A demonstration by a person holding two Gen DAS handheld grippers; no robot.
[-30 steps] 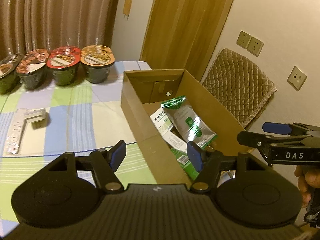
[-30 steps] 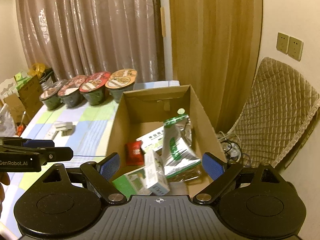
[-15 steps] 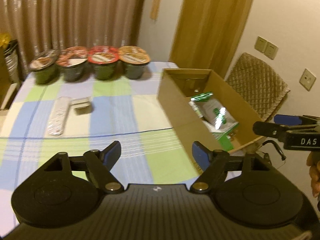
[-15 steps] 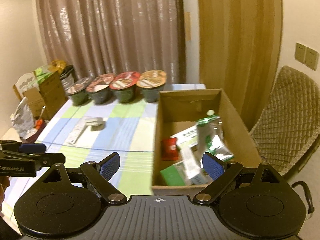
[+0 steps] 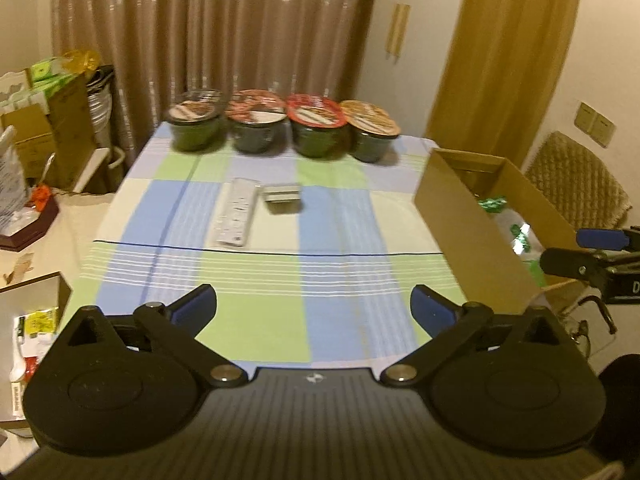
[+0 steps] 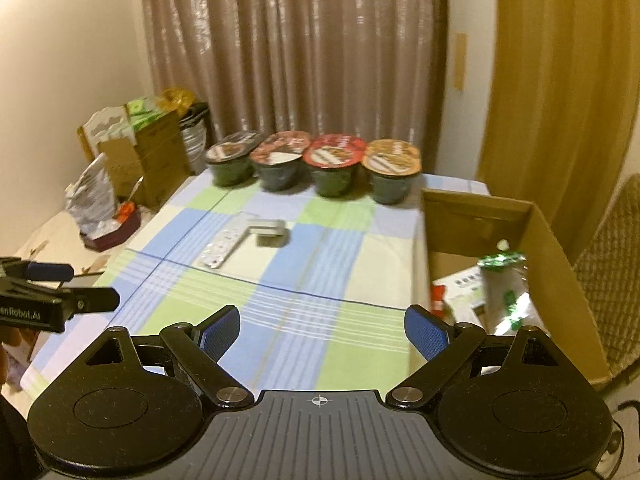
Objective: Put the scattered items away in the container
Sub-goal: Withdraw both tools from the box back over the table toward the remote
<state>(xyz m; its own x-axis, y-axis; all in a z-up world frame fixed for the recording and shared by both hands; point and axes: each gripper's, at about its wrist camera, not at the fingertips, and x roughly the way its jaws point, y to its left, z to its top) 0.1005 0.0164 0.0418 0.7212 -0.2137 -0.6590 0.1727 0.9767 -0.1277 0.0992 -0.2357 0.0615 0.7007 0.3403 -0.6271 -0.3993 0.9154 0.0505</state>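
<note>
**Facing the last strays beside the box**

Looking along the left hand-held gripper [image 5: 313, 309], its jaws stand wide and hold nothing above the near edge of the counter [image 5: 340, 240]. Taking the box [image 5: 472, 236] as landmark: the white strip [image 5: 237, 213] lies well to its left, ahead of the gripper and slightly left of its centre line, its long axis running away from the camera. A small grey block [image 5: 282, 199] sits just beside the strip's far end, on the box side; whether they touch I cannot tell. Four bowls [image 5: 282, 126] line the far edge, left of the box's back corner. Green-and-silver packets show inside the box. The right hand-held gripper [image 5: 592, 252] pokes in near the box's front end.

From the right hand-held gripper [image 6: 322, 329], also wide and empty, the box [image 6: 556, 248] is close on the right, packets [image 6: 502, 288] within. The strip [image 6: 228, 245] and block [image 6: 270, 233] lie left of the box, ahead and left of this gripper. The left hand-held gripper [image 6: 70, 298] enters at the left, so it looks the nearer one for the strip, whose flat, thin shape suggests pinching across its short side.
</note>
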